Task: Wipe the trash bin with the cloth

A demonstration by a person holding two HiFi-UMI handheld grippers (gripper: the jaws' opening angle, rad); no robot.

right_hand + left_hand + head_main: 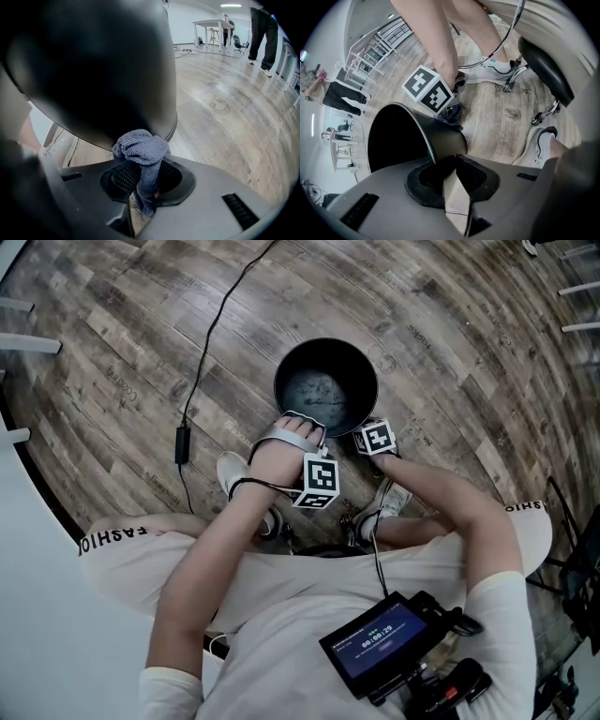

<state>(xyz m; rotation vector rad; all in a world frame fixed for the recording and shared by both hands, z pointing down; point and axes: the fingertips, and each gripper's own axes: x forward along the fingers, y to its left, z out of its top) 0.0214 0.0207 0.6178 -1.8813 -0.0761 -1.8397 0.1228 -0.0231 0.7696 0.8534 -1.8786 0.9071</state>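
Standing mouth-up on the plank floor (112,352), the black trash bin (325,381) sits just ahead of the person's shoes (236,474). Its long axis runs roughly straight up and down, so the head view looks through the round opening to the scuffed bottom. No brand or label shows on its dark wall. The left gripper (302,423) is at the near rim. Its own view shows the jaws drawn nearly together, with the bin's thin wall pinched between them, one jaw inside the opening and one outside. Just to the right along the rim, the right gripper (143,185) has its jaws clamped on a blue-grey knitted cloth (142,147). The cloth's bunched end bulges past the pads and presses against the bin's curved outer wall on the side nearest the person. Each gripper carries a marker cube (320,482) with black-and-white square patterns but no letters. Farther out, the pale trouser legs (141,568) bear the word "FASHION" in dark capitals near each knee, the last letter cut off on the left leg. Some floor planks carry faint printed words too small to read. A screen (378,638) at the person's chest shows a row of white digits that cannot be read with certainty. A thin black cable (211,343) trails across the floor left of the bin.
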